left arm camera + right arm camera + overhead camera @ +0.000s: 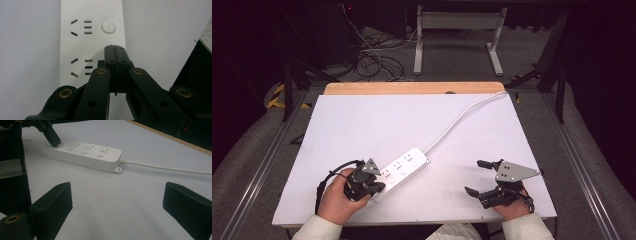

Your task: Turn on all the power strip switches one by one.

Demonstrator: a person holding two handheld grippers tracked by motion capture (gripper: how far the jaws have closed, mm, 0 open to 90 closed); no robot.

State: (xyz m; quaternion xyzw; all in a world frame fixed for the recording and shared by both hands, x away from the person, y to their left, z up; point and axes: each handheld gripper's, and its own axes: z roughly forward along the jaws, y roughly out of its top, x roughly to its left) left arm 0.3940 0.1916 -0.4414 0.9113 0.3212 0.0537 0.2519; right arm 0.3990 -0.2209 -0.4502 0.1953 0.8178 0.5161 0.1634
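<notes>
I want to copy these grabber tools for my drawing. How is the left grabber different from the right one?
The left gripper has its jaws shut tight together, while the right gripper has its jaws spread wide apart. The left one's tip sits down on the near end of the white power strip, while the right one is off to the side, with nothing between its jaws. Both are black, carry a grey plate on top, and are held in a hand.
</notes>
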